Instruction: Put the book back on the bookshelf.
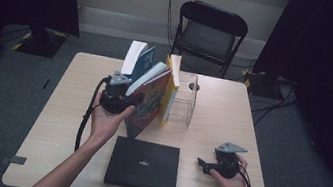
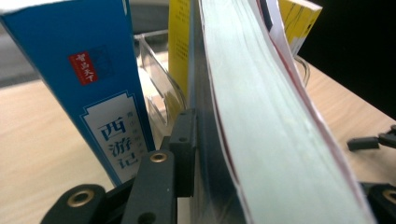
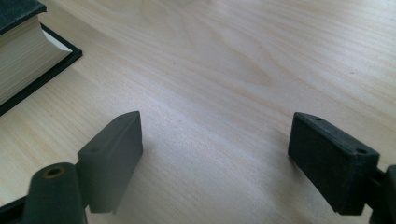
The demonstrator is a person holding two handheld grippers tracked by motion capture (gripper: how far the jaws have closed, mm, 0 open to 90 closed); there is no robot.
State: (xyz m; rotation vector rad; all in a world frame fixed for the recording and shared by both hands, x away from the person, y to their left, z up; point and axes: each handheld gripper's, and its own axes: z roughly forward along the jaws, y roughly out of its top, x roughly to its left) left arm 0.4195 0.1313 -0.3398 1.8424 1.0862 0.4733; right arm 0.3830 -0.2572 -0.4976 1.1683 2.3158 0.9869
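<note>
My left gripper (image 1: 133, 101) is shut on a colourful paperback (image 1: 150, 96) that leans tilted against an upright yellow book (image 1: 171, 86). In the left gripper view its jaws clamp the paperback's pale page block (image 2: 261, 140), my left gripper (image 2: 280, 172) holding it near the bottom edge. A blue book (image 1: 140, 59) stands just behind; its spine (image 2: 93, 93) is close on the left. A black hardback (image 1: 143, 164) lies flat at the front. My right gripper (image 1: 202, 164) rests open to the right of it, with bare wood between the jaws of my right gripper (image 3: 224, 154).
A clear acrylic holder (image 1: 186, 99) stands behind the yellow book. A black folding chair (image 1: 209, 32) sits beyond the table's far edge. The black hardback's corner (image 3: 28, 51) lies near my right gripper. The table (image 1: 231, 119) has bare wood on its right side.
</note>
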